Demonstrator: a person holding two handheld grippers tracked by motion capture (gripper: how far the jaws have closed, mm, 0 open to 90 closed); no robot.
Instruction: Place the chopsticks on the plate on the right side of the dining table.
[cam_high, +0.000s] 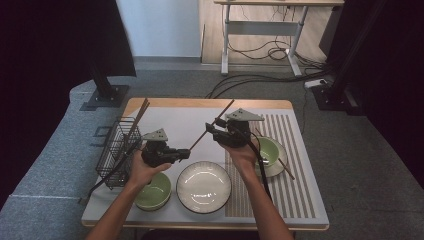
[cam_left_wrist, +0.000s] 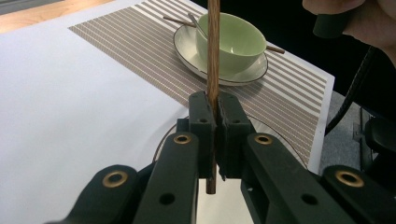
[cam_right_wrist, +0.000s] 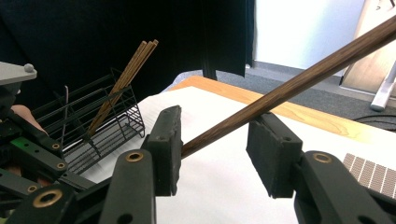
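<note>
A dark wooden chopstick (cam_high: 202, 136) slants above the middle of the table. My left gripper (cam_high: 186, 153) is shut on its lower end; in the left gripper view the pads (cam_left_wrist: 203, 116) clamp the stick (cam_left_wrist: 214, 46), and a short stub pokes out below them. My right gripper (cam_high: 212, 127) stands open further up the same stick. In the right gripper view the chopstick (cam_right_wrist: 303, 79) crosses the gap between the jaws of my right gripper (cam_right_wrist: 217, 126) and runs close by the left pad (cam_right_wrist: 170, 135), well apart from the right one.
A black wire basket (cam_high: 117, 150) at the table's left edge holds more chopsticks (cam_high: 137, 120). A white plate (cam_high: 203, 186) and a green bowl (cam_high: 156, 195) sit near the front. On the striped mat (cam_high: 295, 190), a second green bowl (cam_high: 267, 150) rests on a saucer with a chopstick.
</note>
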